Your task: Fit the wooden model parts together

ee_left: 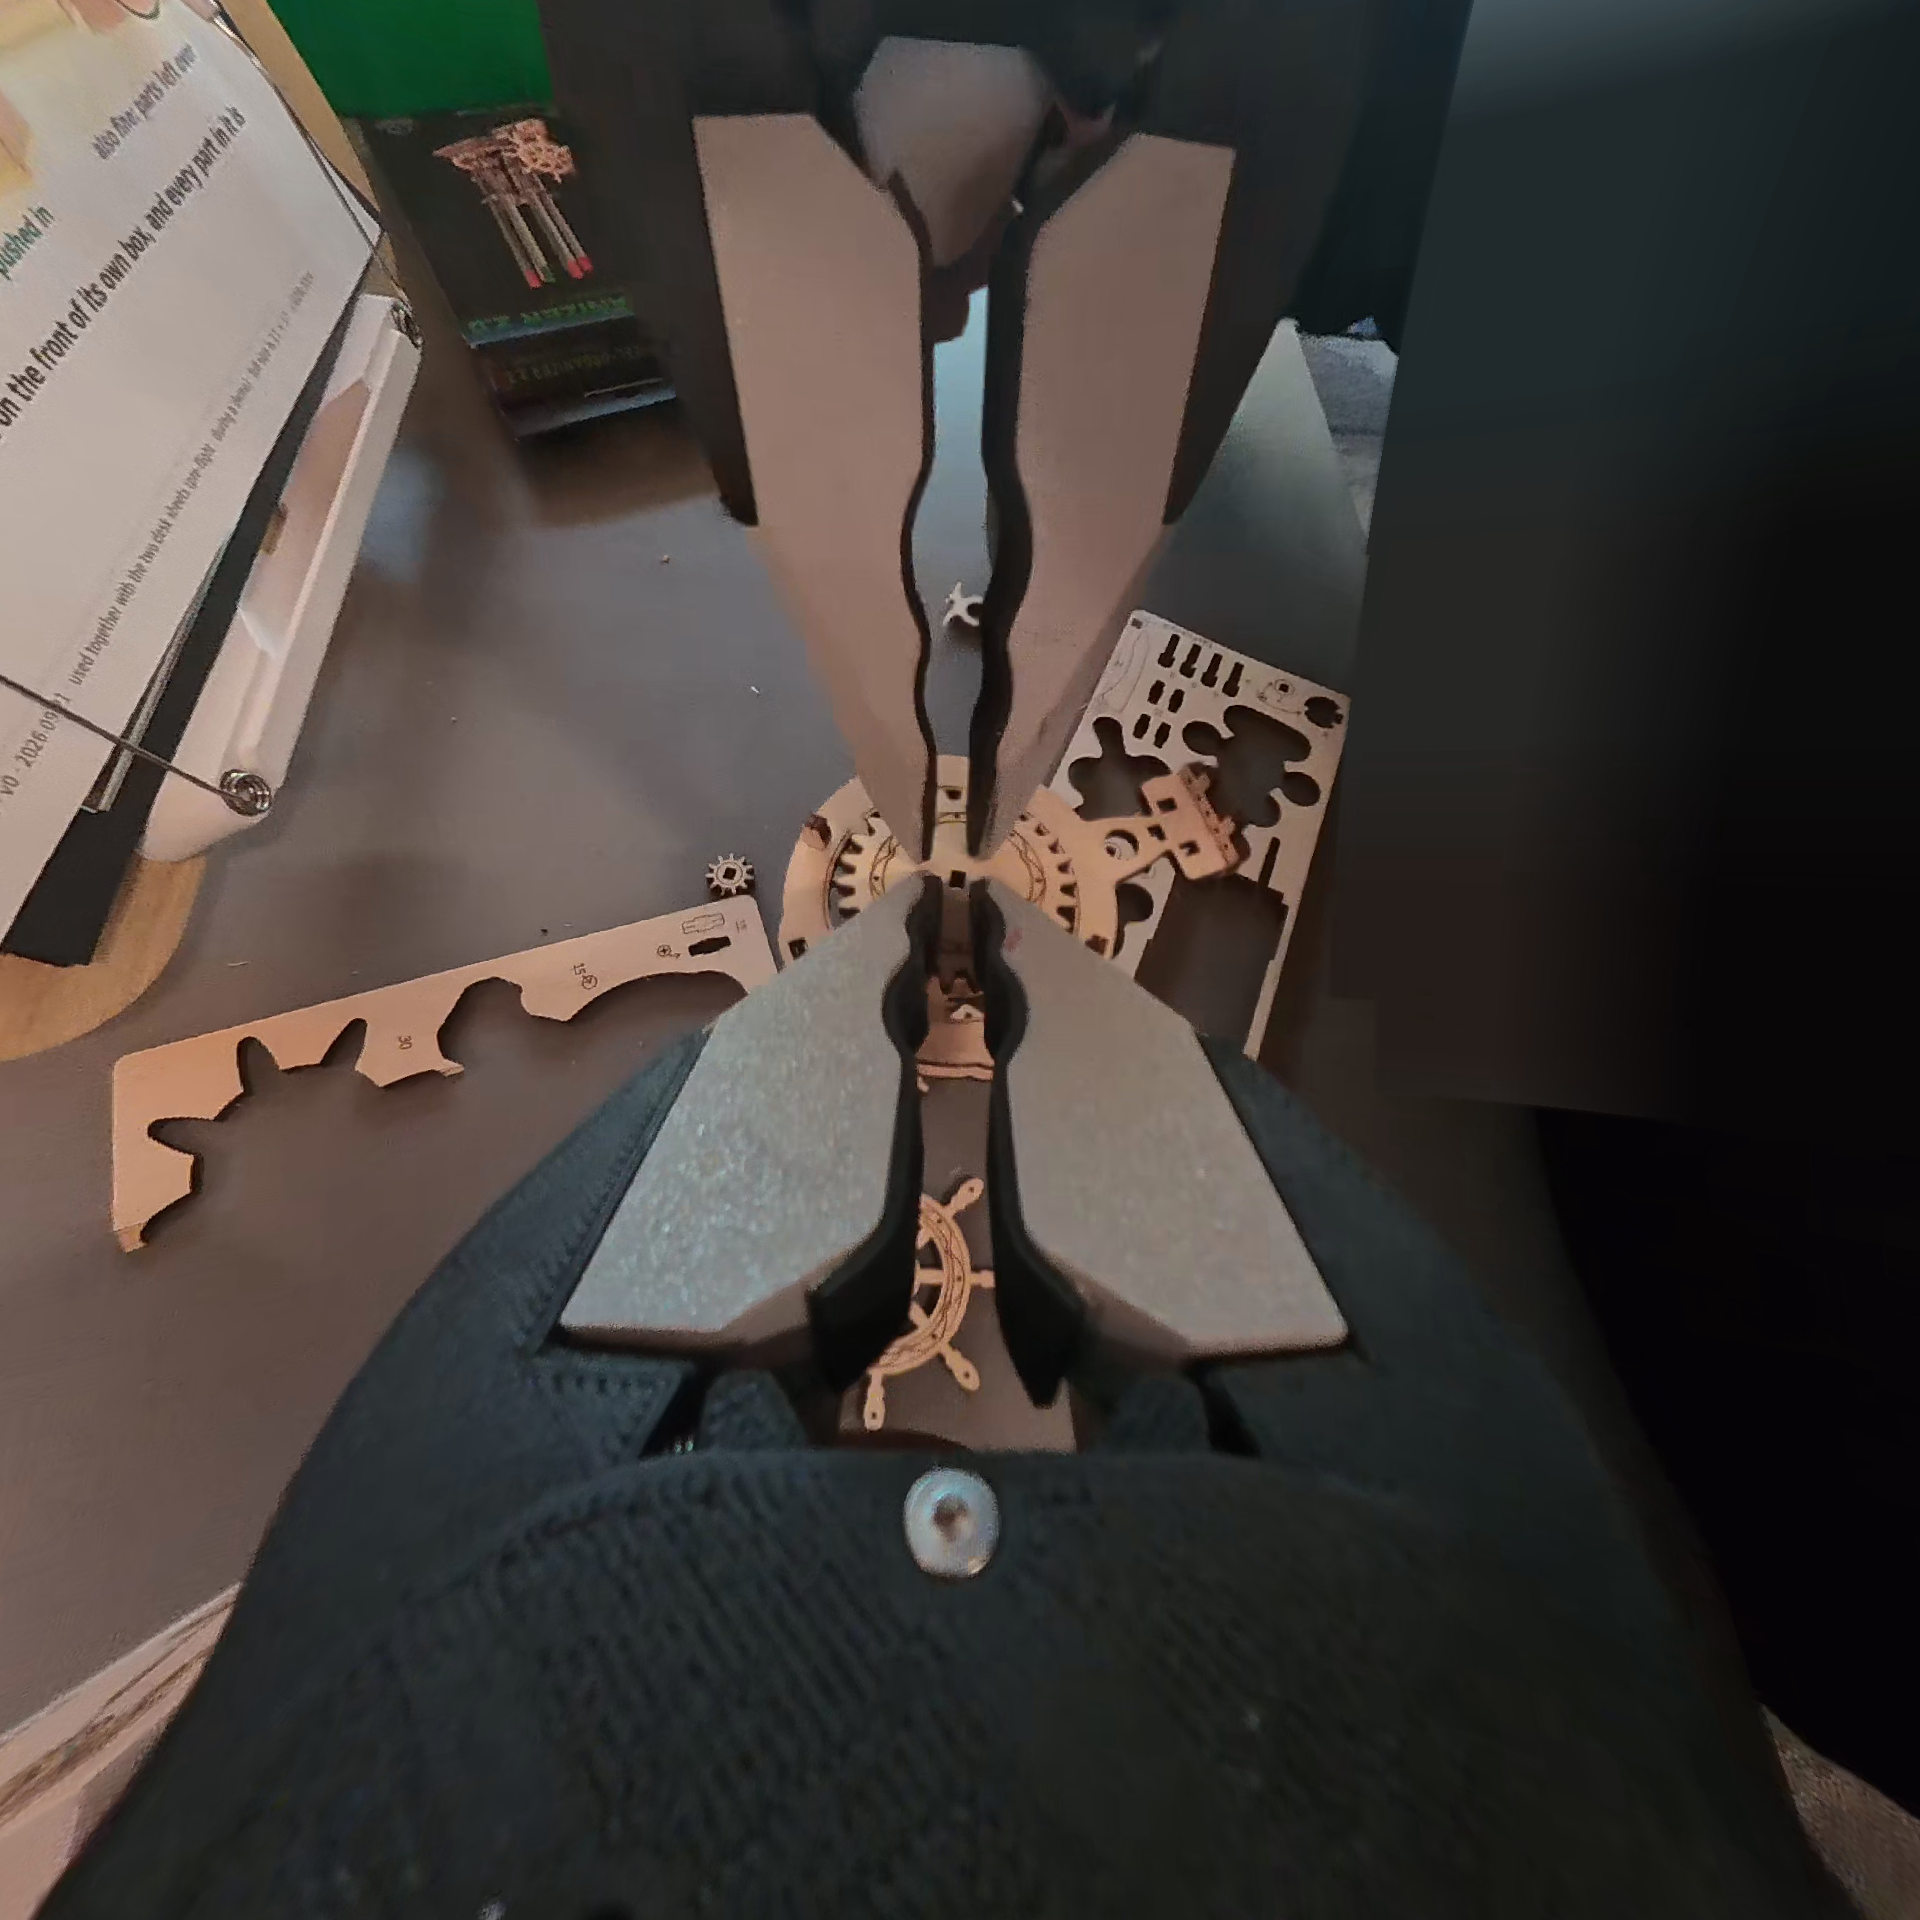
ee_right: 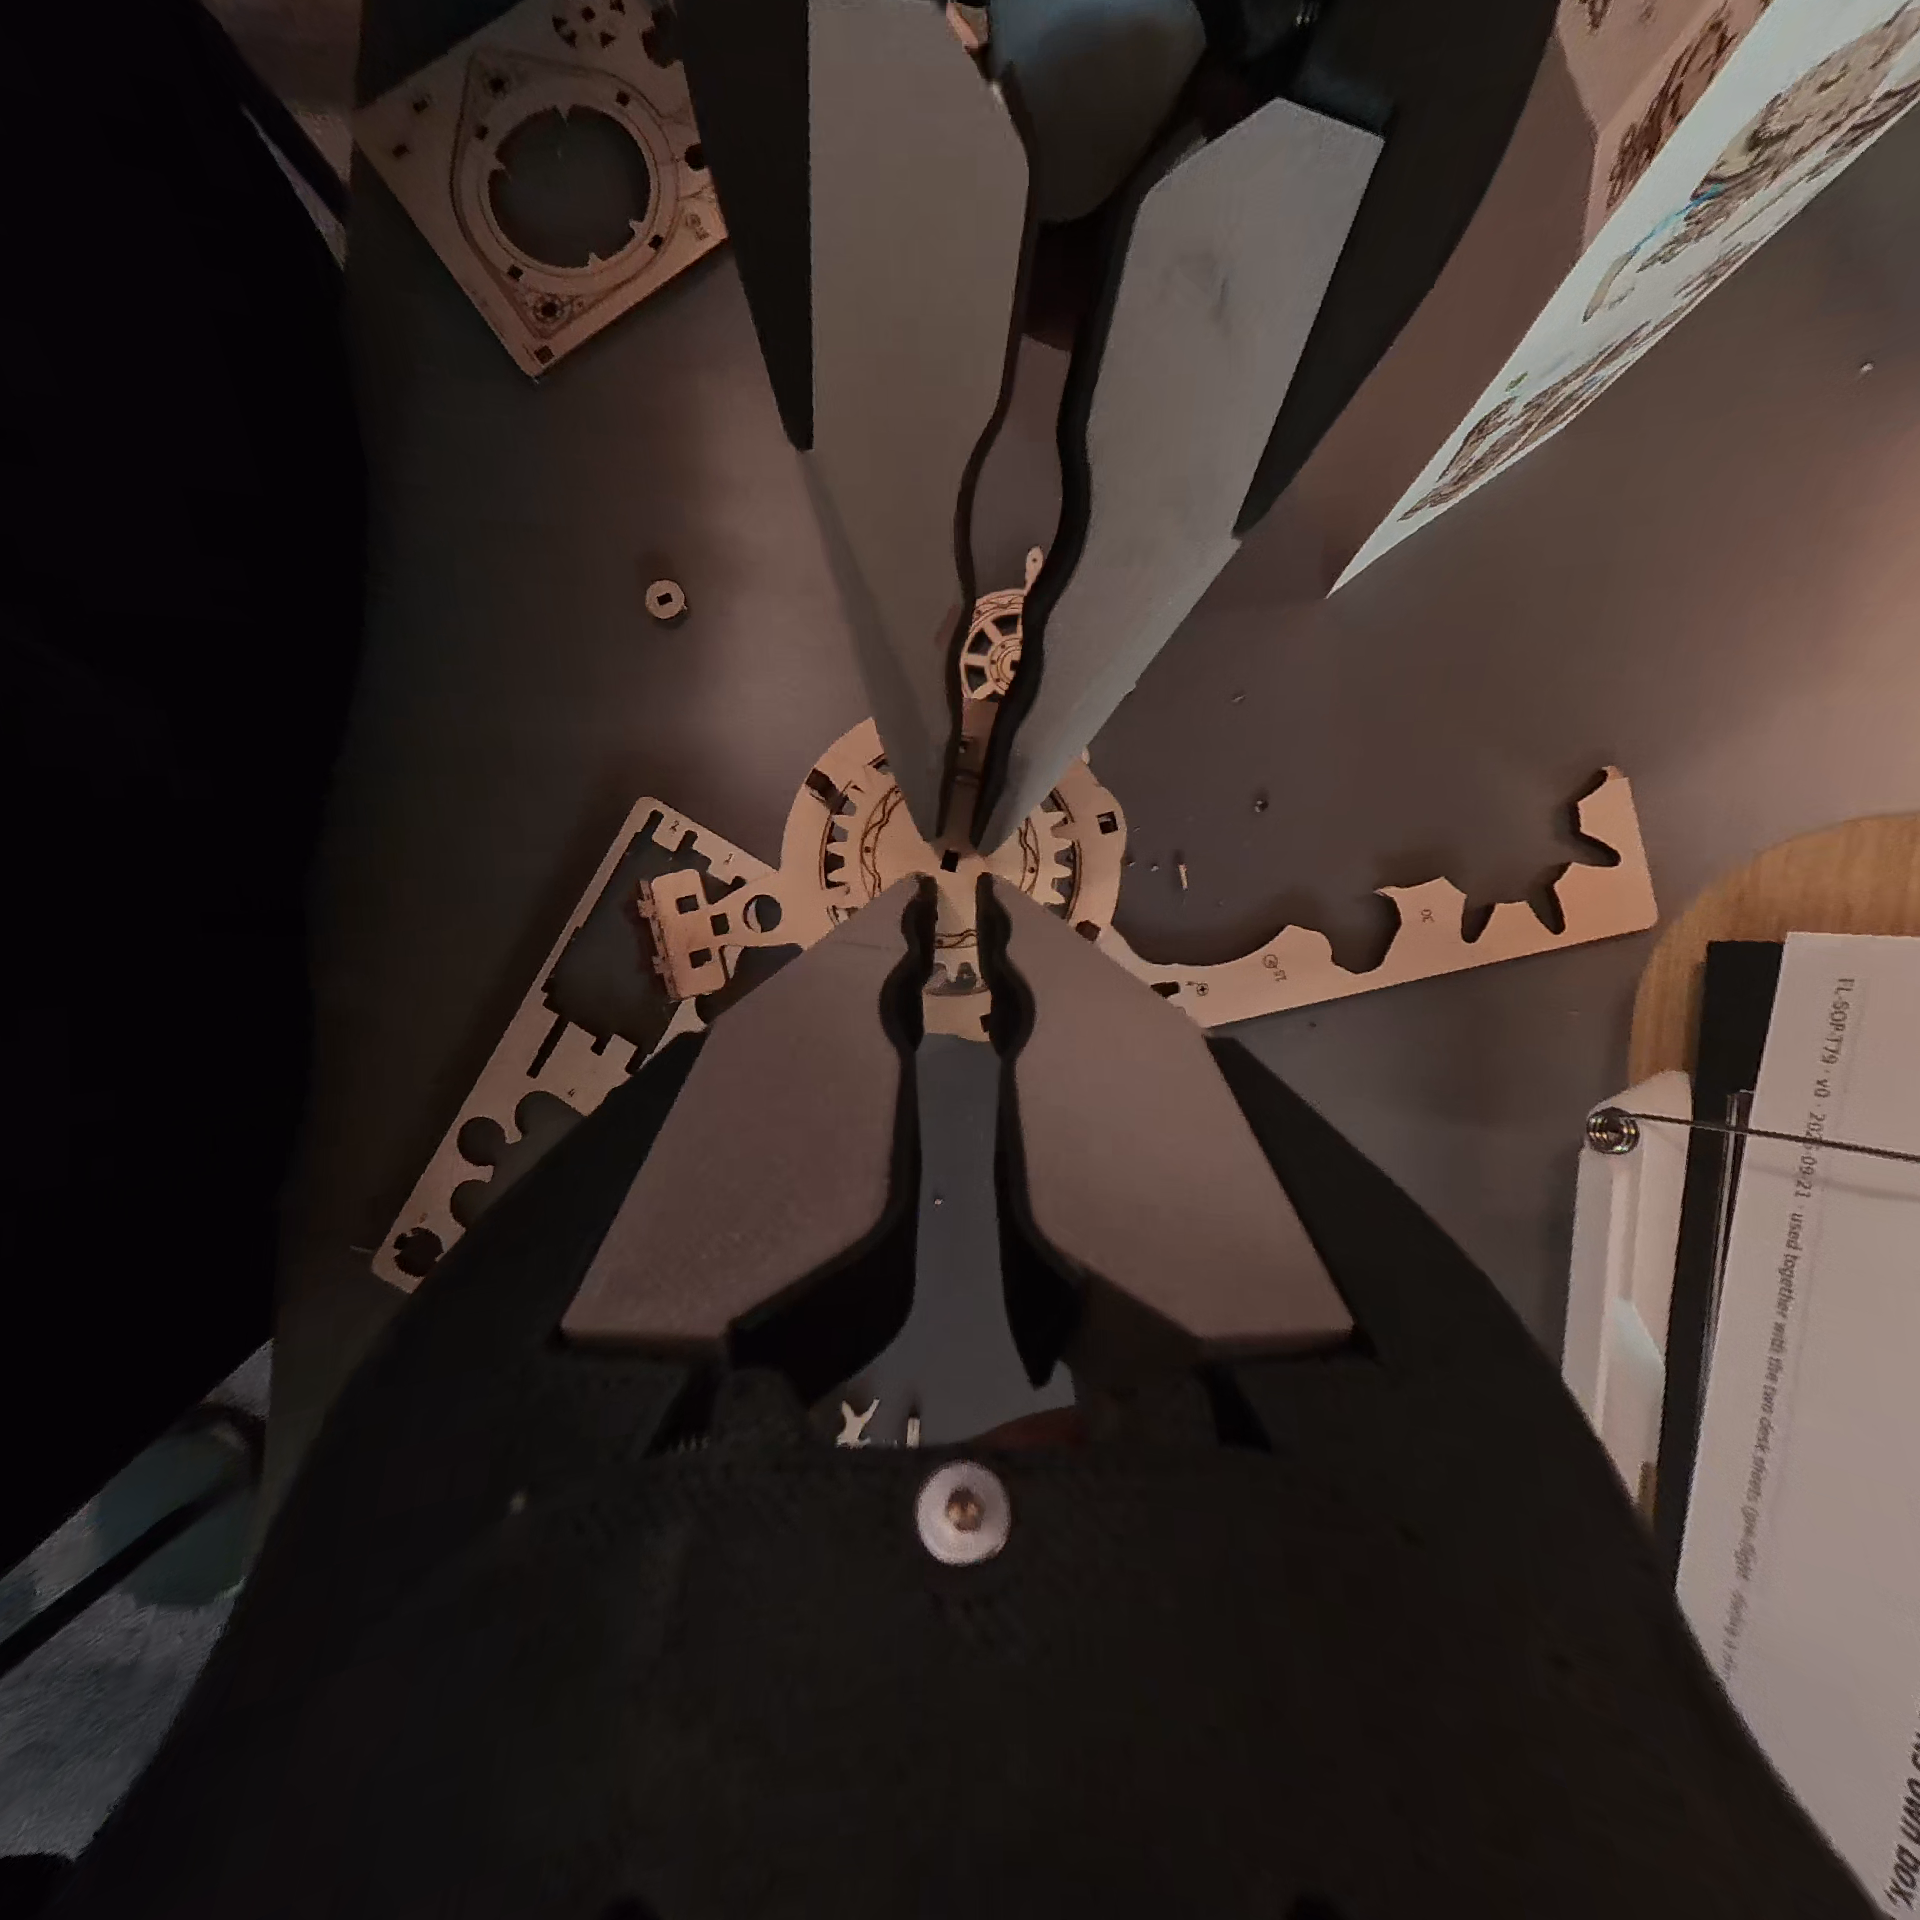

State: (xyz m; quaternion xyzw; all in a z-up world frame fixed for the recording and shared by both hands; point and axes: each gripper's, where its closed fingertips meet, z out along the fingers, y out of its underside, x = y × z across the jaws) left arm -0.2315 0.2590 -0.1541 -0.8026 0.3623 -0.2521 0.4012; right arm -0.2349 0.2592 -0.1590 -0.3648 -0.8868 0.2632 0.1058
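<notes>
A round wooden gear disc (ee_left: 831,883) (ee_right: 1081,831) lies flat on the dark table. My left gripper (ee_left: 954,888) and my right gripper (ee_right: 951,888) meet tip to tip over its centre hole from opposite sides. Each has its jaws nearly closed with a narrow gap, and I see nothing held between them. The right gripper (ee_left: 951,844) comes in from the top of the left wrist view. The left gripper (ee_right: 961,826) does so in the right wrist view. A wooden ship's wheel (ee_left: 930,1278) (ee_right: 992,649) lies on the table under the left gripper. A small house-shaped part (ee_left: 1184,821) (ee_right: 686,925) juts from the disc's edge.
A cut-out sheet strip (ee_left: 416,1039) (ee_right: 1455,914) and a punched sheet (ee_left: 1247,727) (ee_right: 540,1060) flank the disc. A small gear (ee_left: 729,875), a washer (ee_right: 665,597), a ring sheet (ee_right: 551,197), a paper stand (ee_left: 156,468) (ee_right: 1787,1299) and a box (ee_left: 520,239) lie around. Less than 4 cm separates the two grippers' tips. Left tips and right tips are each some 11 cm from the wooden ship's wheel (ee_left: 930,1278). Look for it in the right wrist view (ee_right: 977,655) too.
</notes>
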